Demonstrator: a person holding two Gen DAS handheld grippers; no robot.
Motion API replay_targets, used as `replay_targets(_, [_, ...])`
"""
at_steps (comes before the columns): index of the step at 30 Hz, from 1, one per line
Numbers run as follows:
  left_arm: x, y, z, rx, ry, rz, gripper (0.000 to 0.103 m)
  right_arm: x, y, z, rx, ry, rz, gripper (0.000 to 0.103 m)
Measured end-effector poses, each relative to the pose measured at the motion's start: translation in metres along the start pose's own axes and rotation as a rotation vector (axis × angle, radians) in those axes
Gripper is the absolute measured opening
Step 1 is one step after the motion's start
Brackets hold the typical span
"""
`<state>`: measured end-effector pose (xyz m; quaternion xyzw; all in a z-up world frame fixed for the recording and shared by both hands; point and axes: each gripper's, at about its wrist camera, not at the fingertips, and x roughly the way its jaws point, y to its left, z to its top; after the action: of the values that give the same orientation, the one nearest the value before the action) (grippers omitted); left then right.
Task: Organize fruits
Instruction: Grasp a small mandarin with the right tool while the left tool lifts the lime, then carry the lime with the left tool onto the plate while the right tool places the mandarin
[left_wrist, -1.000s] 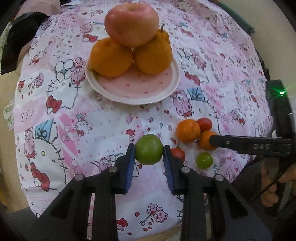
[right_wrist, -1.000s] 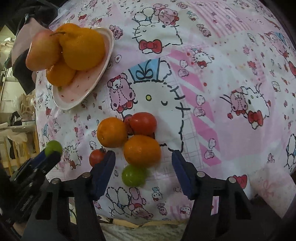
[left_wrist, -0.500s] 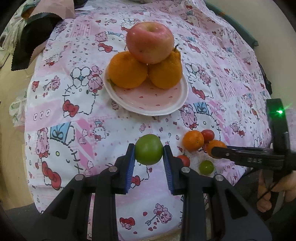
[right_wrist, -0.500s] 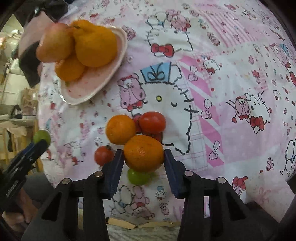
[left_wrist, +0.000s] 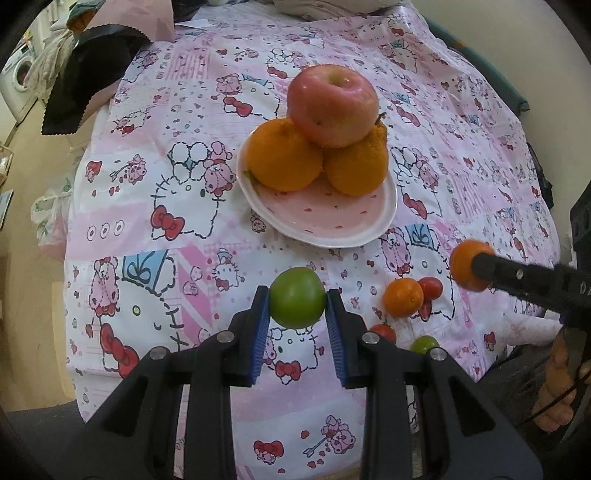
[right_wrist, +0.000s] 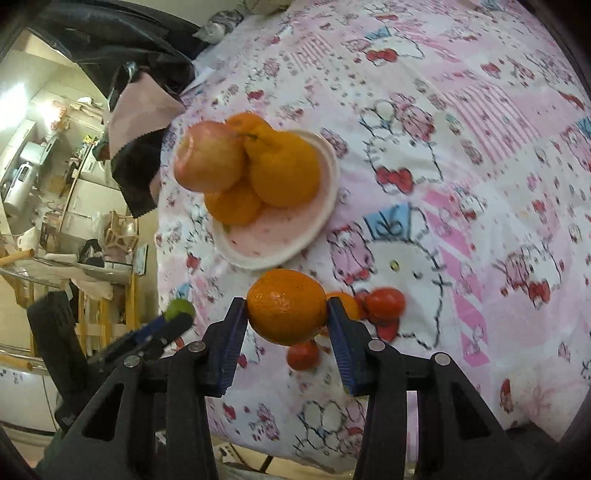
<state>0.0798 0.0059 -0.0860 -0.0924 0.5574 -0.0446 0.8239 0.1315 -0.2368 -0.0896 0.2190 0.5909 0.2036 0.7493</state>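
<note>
On the pink cartoon-print tablecloth (left_wrist: 207, 236), the plate (left_wrist: 369, 221) bears an apple and two oranges, while the left gripper (left_wrist: 297, 317) clamps a green fruit (left_wrist: 296, 297), the right gripper (right_wrist: 287, 325) a mandarin (right_wrist: 286, 305), several small fruits apparently still to gather.

Table covered by pink-and-white cartoon-print cloth (left_wrist: 192, 229). Far left on it: black fabric with zigzag edge (left_wrist: 79, 85) under a pink piece (left_wrist: 125, 18). Plain cream wall (left_wrist: 517, 40) at far right. Beige floor (left_wrist: 33, 302) left of the table, plastic bag (left_wrist: 50, 218) down there beside the cloth edge. Washer (left_wrist: 18, 79) at far left edge. Right wrist view: cluttered room past the table's left side, wooden rack (right_wrist: 92, 317), wicker chair (right_wrist: 120, 230), bright light (right_wrist: 48, 107) high up, white appliance (right_wrist: 16, 188). That view is motion-blurred, small stuff unreadable.
</note>
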Motion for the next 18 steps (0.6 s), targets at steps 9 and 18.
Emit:
replay_targets(9, [0.013, 0.002, 0.028, 0.009, -0.005, 0.019, 0.026, 0.025, 0.014, 0.040, -0.038, 0.002, 0.002, 0.046])
replay_targets(18, [0.050, -0.007, 0.055, 0.056, 0.019, 0.029, 0.026, 0.068, 0.011, 0.062, -0.039, 0.068, -0.032, 0.046])
